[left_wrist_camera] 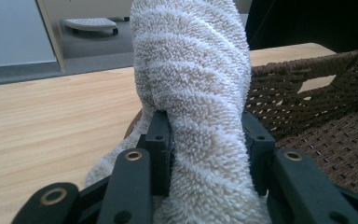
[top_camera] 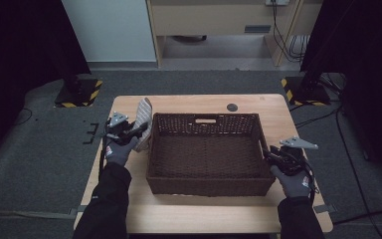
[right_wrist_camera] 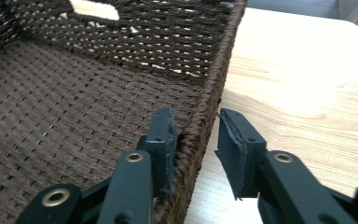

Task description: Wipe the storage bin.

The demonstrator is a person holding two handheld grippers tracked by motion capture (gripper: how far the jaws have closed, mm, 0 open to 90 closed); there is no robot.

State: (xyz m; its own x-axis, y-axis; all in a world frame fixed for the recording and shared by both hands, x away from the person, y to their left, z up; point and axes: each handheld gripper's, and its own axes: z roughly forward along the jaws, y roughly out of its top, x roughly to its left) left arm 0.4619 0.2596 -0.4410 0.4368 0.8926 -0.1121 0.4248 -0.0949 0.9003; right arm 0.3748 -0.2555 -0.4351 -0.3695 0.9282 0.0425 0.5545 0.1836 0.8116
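A beige ribbed towel (top_camera: 143, 113) hangs bunched at the left outer side of the dark brown woven basket (top_camera: 209, 186), its top standing above the rim. My left gripper (top_camera: 140, 131) is shut on it; in the left gripper view both black pads squeeze the towel (left_wrist_camera: 191, 60) in my left gripper (left_wrist_camera: 207, 135), with the basket (left_wrist_camera: 317, 93) to the right. My right gripper (top_camera: 267, 155) straddles the basket's right wall. There my right gripper (right_wrist_camera: 196, 128) has one pad against the inner face of the basket (right_wrist_camera: 74, 116) and the other at the rim's outer side.
The basket stands in the middle of a light wooden table (top_camera: 204, 214). A dark round cable hole (top_camera: 232, 107) lies behind it. Black stands with yellow-striped bases (top_camera: 79, 92) sit on the floor beyond both far corners.
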